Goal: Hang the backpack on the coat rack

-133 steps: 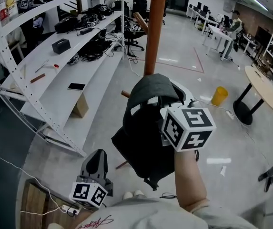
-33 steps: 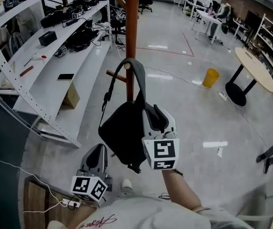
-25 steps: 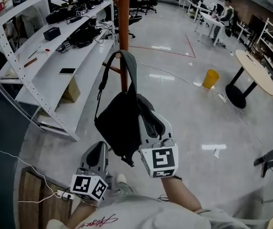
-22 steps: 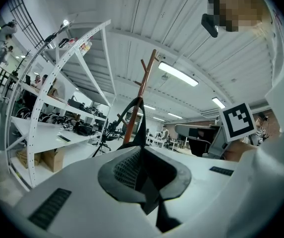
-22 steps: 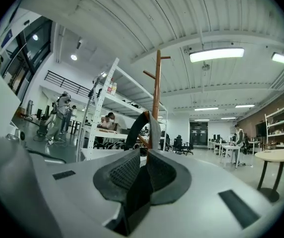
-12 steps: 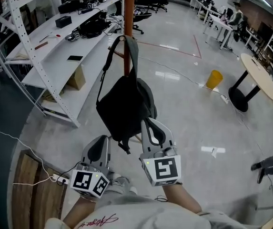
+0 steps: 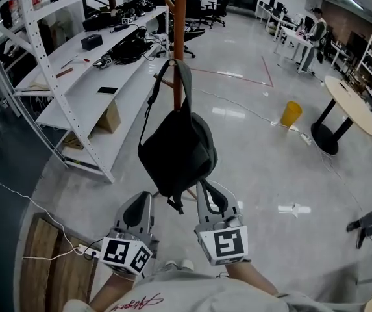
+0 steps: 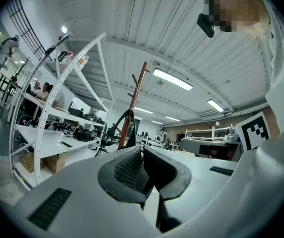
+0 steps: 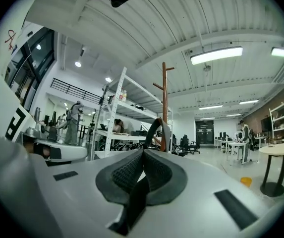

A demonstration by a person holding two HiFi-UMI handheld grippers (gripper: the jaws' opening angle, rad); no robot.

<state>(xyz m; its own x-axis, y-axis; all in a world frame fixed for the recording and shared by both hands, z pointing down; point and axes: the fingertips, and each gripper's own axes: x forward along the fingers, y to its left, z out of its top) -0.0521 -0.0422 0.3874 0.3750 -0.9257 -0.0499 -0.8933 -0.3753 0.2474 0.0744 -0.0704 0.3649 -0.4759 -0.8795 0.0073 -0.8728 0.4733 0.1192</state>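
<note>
We look down on a pale, glossy floor, with white shelving at upper left and a yellow bin and round table at right. The backpack hangs by its strap from a peg of the brown coat rack, top centre. At bottom centre, the left hand-held gripper and right hand-held gripper point level towards it, jaws pressed together on nothing.

Glossy grey floor carries brown coat rack; black backpack hangs by strap from its peg. Left of coat rack: white shelving holding phone, black box, cable tangle; cardboard box on floor beneath. Right of coat rack: yellow bucket, round table beyond.
</note>
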